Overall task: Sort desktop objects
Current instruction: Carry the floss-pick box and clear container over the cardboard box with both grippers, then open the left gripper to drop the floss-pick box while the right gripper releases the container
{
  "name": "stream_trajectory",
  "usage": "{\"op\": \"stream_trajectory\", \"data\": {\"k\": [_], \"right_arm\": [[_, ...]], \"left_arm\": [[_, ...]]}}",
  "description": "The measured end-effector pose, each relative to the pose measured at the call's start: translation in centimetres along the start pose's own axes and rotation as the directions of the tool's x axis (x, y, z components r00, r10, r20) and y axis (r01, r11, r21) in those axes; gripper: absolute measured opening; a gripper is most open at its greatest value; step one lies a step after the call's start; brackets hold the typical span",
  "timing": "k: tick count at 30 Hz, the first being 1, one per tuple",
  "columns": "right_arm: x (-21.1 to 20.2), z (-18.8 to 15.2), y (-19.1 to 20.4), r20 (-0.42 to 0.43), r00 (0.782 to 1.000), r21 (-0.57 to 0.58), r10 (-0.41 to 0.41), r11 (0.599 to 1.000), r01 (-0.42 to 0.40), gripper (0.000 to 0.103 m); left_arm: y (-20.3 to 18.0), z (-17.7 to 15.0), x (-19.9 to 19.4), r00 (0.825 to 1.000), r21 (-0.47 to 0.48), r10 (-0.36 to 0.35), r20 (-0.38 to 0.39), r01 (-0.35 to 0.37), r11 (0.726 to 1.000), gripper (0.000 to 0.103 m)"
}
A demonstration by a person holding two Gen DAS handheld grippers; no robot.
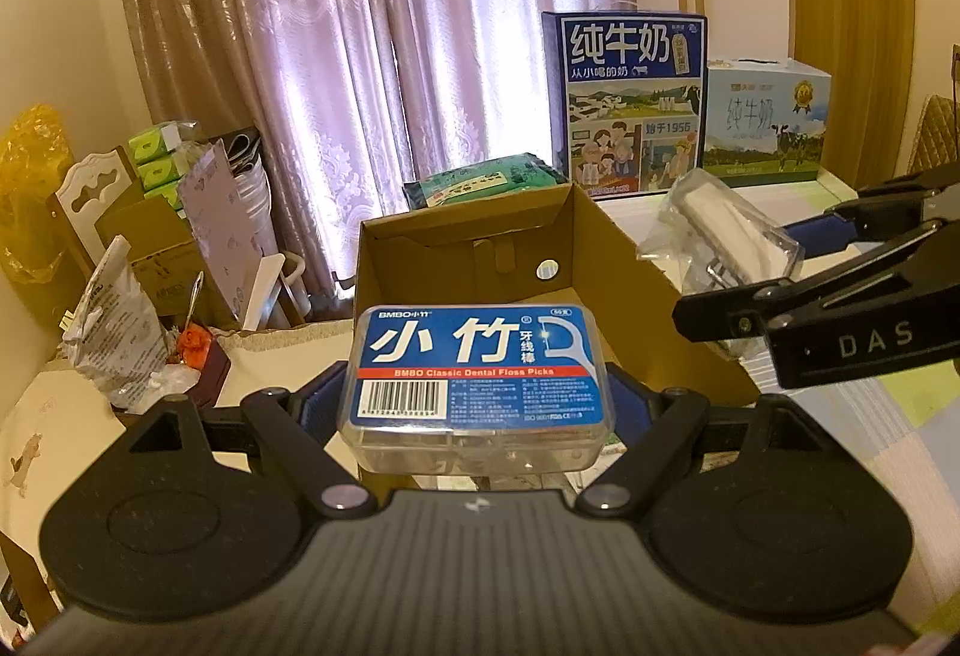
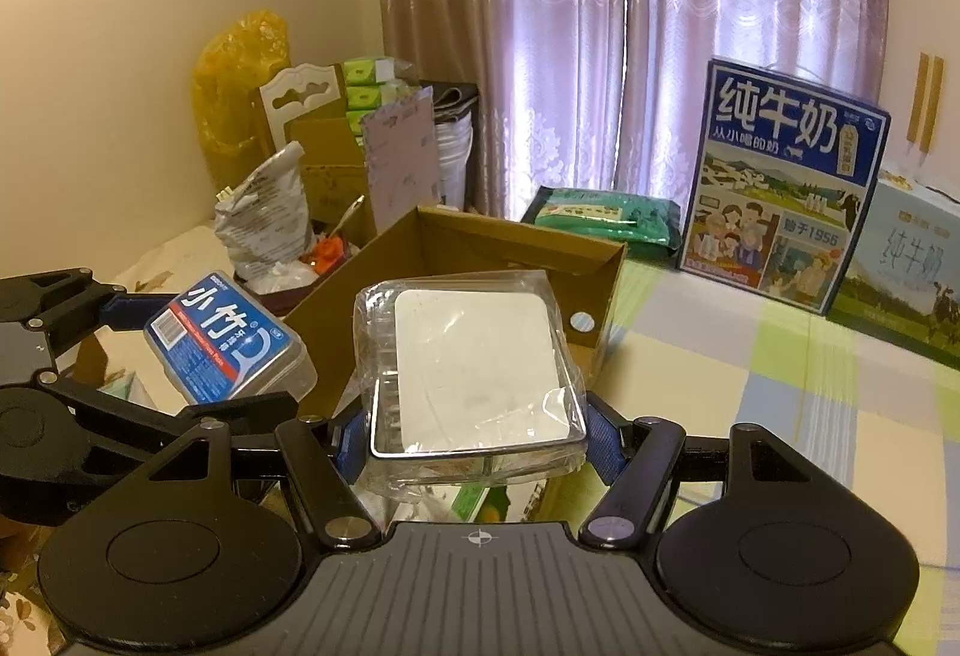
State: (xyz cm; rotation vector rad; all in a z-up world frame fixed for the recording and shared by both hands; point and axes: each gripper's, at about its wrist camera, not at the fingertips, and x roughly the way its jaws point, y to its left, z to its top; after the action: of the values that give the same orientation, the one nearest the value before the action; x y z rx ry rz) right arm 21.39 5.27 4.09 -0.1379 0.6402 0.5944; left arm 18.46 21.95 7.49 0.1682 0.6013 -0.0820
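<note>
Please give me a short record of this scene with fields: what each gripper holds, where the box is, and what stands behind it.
left gripper: shut on the dental floss box
right gripper: shut on the plastic-wrapped white item
cardboard box: open, in front of both grippers; what it contains cannot be seen
both held items: in the air near the box, not inside it
behind box: green packet, blue milk carton, curtain

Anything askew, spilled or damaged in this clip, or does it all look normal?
Nothing stands out. The left gripper holds the floss box level and the right gripper holds a plastic-wrapped white item, both near the open cardboard box. No spill or damage shows; the wrap is only crinkled.
</note>
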Motion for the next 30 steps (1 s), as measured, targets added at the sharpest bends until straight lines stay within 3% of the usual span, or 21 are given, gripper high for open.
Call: {"op": "stream_trajectory", "data": {"k": [16, 30], "right_arm": [[5.7, 2.9, -2.2, -0.026, 1.000, 0.017, -0.009, 1.000, 0.010, 0.066], [9.0, 2.6, -3.3, -0.069, 0.998, 0.035, -0.013, 0.999, 0.016, 0.066]], "left_arm": [[1.2, 2.1, 6.8, 0.998, 0.052, -0.017, -0.055, 0.020, 0.998, 0.083], [1.5, 2.6, 10.5, 0.995, 0.075, -0.043, -0.088, 0.050, 0.996, 0.083]]}}
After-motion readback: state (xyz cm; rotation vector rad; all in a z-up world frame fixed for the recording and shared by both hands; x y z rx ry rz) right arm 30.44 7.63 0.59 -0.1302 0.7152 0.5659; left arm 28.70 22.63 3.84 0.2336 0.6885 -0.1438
